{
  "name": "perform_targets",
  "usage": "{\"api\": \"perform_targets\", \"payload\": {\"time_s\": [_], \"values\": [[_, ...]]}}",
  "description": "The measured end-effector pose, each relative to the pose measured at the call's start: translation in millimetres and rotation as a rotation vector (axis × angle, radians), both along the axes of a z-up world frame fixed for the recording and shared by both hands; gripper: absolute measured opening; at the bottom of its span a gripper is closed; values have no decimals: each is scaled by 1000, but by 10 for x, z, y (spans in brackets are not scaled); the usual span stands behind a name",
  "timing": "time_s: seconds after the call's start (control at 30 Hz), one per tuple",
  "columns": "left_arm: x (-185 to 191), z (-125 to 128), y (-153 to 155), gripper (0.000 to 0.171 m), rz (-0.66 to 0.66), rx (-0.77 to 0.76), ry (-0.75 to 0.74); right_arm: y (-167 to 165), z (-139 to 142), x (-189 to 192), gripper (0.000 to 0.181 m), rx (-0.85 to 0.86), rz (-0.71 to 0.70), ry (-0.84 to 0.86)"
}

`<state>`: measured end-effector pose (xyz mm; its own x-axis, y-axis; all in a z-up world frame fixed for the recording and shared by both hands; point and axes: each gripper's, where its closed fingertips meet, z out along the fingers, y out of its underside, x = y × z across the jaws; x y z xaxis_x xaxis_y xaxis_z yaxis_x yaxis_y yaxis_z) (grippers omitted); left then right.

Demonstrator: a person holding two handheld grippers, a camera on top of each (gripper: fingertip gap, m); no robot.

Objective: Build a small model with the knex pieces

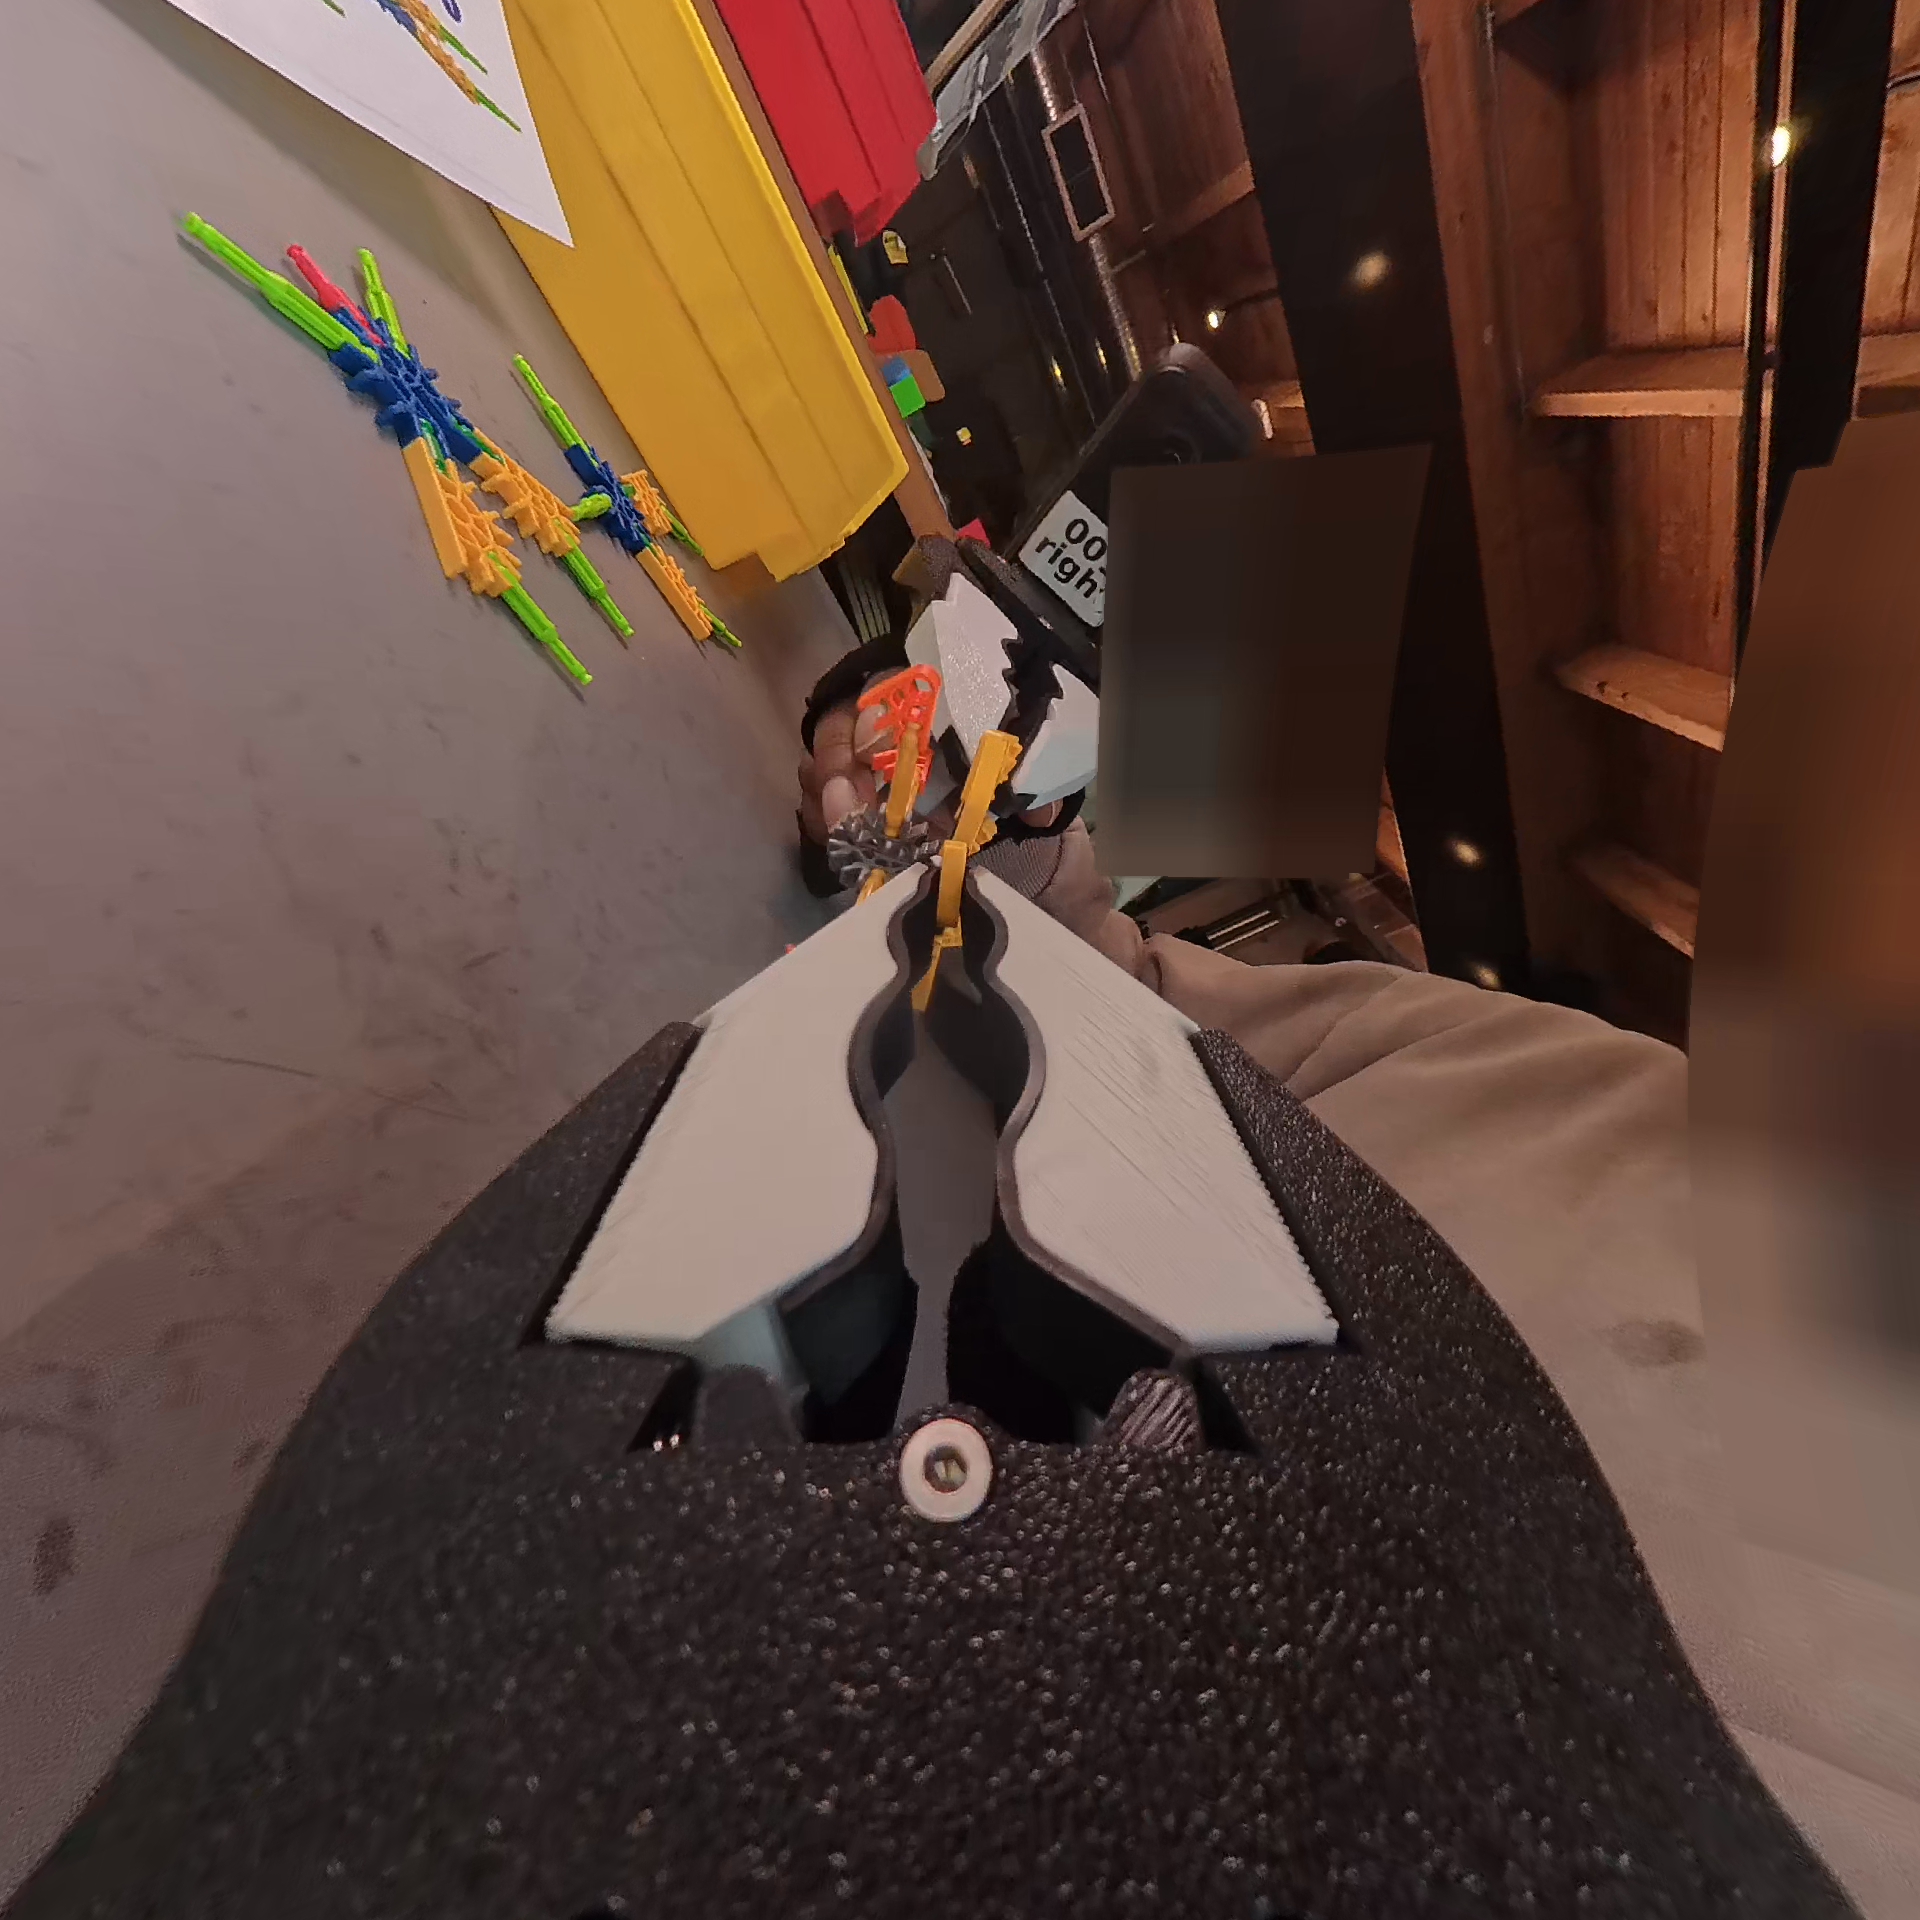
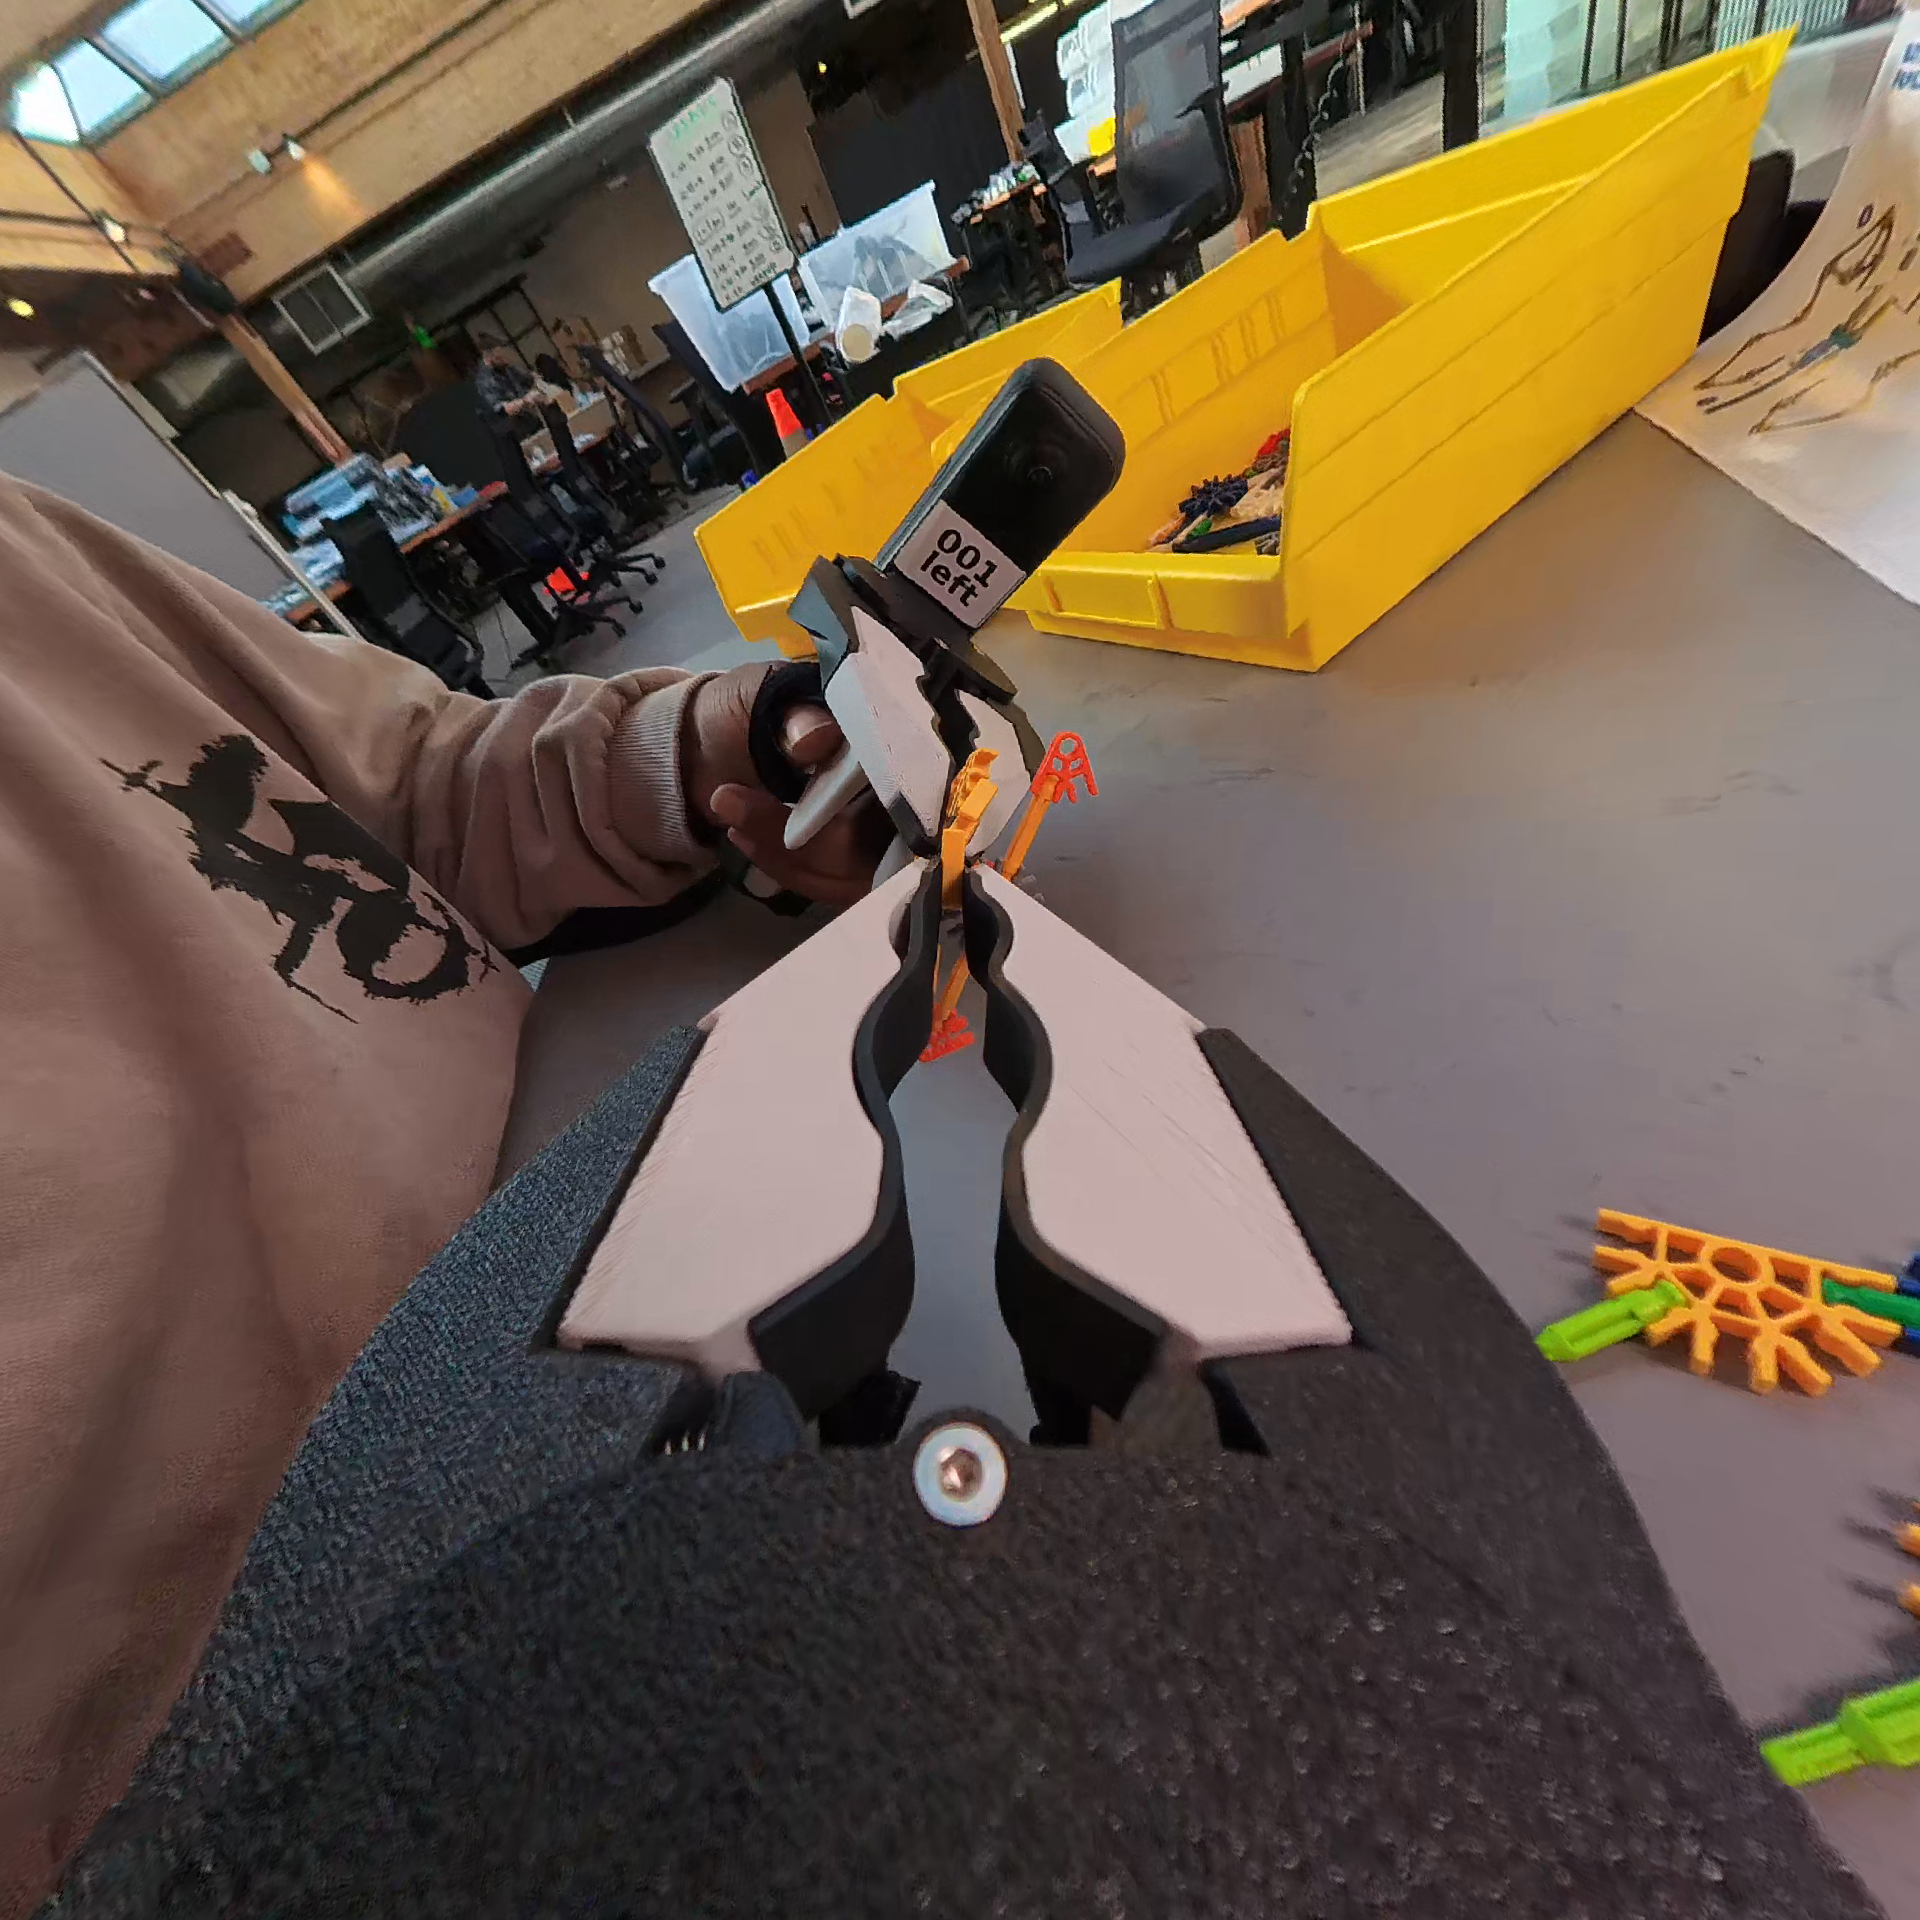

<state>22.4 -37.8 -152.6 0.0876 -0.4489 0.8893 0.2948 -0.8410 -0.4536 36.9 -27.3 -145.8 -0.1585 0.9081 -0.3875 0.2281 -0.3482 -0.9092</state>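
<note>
Tongs on the left (image 1: 945,883): clenching a thin yellow rod (image 1: 940,935) right at the tips, the rod running back into the gap between the jaws.
Tongs on the right (image 2: 945,883): clamping an orange-yellow rod (image 2: 948,971), with an orange connector (image 2: 945,1039) sitting on its near end between the jaws.
Held piece: hanging in the air between the two tongs, just off the near edge of the desk (image 1: 312,935). A grey connector (image 1: 878,844) and a second orange connector (image 1: 902,707) are showing on it.
Joint: possibly already seated, though the meeting point is sitting behind the fingertips and is too small to judge.
Handling: the rods are looking slim and likely to pivot, so a firm squeeze and keeping both tongs in line are seeming wise.
Desk: carrying finished blue, green and yellow pieces (image 1: 468,457), a printed sheet (image 1: 416,83) and a yellow bin (image 2: 1455,499) holding loose parts.
</note>
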Motion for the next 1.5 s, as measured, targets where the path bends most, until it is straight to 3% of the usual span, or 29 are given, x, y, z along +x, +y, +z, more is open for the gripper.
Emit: {"api": "perform_targets", "payload": {"time_s": [0.23, 0.33, 0.6, 0.73, 0.97, 1.5], "values": [[-17, 12, 8, 4, 1, -52, -40, -26, 41, -11, 1, 308, -27, 18], [-21, 12, 15, 4, 4, -27, -27, -7, 25, -14, 1, 251, -34, 6], [-131, 187, 80, 18, 93, 204, 60, 168, 132, 9, 1, -199, -87, 76], [-94, 175, 85, 19, 110, 240, 98, 162, 156, -9, 1, -324, -77, 109], [-101, 157, 93, 11, 115, 222, 99, 75, 116, -99, 1, -368, -65, 103], [-125, 90, 106, 3, 103, 101, 36, 59, 15, -147, 1, -240, -94, 62]]}}
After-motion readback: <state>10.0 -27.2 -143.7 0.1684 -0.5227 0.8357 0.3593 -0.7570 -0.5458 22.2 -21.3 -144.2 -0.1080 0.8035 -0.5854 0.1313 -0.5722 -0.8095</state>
